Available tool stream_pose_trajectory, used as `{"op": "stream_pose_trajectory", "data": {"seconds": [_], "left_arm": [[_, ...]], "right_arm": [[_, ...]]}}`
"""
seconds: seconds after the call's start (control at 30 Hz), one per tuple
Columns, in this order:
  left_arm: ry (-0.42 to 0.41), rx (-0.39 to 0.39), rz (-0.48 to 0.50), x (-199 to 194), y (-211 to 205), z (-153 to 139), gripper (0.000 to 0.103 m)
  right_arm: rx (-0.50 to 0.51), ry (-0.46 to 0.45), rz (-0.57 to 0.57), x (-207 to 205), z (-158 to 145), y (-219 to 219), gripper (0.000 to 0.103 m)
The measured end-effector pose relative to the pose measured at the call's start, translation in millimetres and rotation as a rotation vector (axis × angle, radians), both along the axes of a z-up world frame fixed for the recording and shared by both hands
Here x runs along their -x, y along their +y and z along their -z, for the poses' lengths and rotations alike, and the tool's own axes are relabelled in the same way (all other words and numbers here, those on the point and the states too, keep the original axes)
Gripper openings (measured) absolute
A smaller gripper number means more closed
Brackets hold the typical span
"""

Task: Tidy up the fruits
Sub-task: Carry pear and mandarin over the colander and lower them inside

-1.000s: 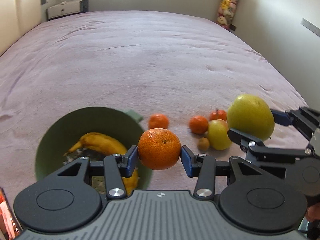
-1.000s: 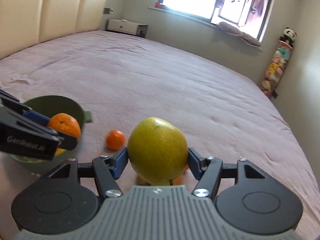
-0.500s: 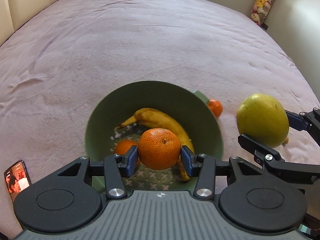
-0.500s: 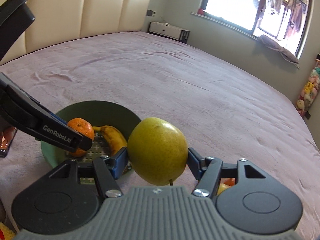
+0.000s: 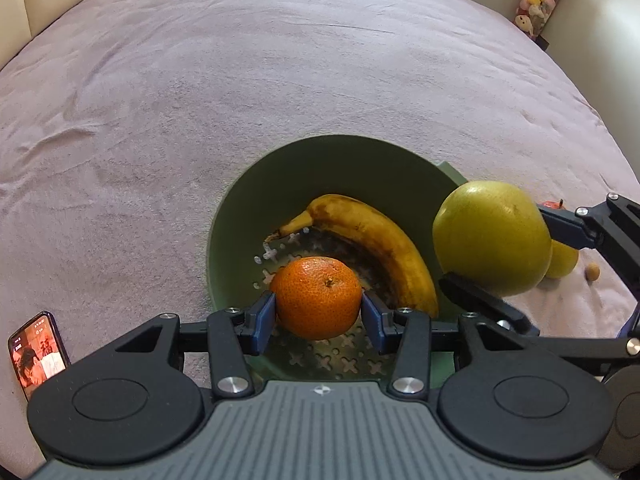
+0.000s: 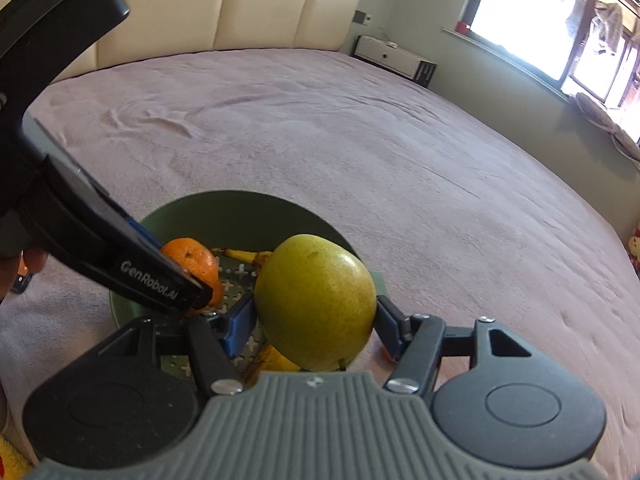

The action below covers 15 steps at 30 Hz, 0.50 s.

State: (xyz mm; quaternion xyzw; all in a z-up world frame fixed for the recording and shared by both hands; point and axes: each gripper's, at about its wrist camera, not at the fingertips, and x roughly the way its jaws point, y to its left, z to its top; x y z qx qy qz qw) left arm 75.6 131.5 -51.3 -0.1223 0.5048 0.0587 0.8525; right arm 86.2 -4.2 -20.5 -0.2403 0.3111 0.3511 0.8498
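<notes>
My left gripper (image 5: 318, 316) is shut on an orange tangerine (image 5: 318, 296) and holds it low inside the green bowl (image 5: 240, 208). A banana (image 5: 372, 236) lies in the bowl. My right gripper (image 6: 316, 320) is shut on a large yellow-green pear (image 6: 316, 300), held over the bowl's right rim (image 6: 240, 200); the pear also shows in the left wrist view (image 5: 488, 236). The tangerine shows in the right wrist view (image 6: 196, 260), partly hidden by the left gripper's finger (image 6: 160, 276).
The bowl stands on a pink bed cover (image 5: 200, 80). A second pear (image 5: 564, 260), a small brown fruit (image 5: 592, 271) and a red fruit (image 5: 552, 205) lie to the right of the bowl. A phone (image 5: 36, 352) lies at the left.
Both grippers have moved left with their fruit. The tangerine has gone from beside the bowl to down inside it; the pear has come over the bowl's right rim.
</notes>
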Motion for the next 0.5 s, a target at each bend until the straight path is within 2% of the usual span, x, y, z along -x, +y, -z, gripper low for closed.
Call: {"op": "stream_pose_trajectory", "data": {"seconds": [0.27,0.5], "left_arm": [[-0.008,-0.019,0.022,-8.1,4.0,6.1,0.052],[-0.033,-0.063,0.060,-12.4,-2.5,7.5,0.052]], "right_arm": [[0.052,0.037,-0.107,0.7,20.6,20.4,0.061],[0.034,0.147,-0.083,-17.3,33.2,26.8,0.061]]}}
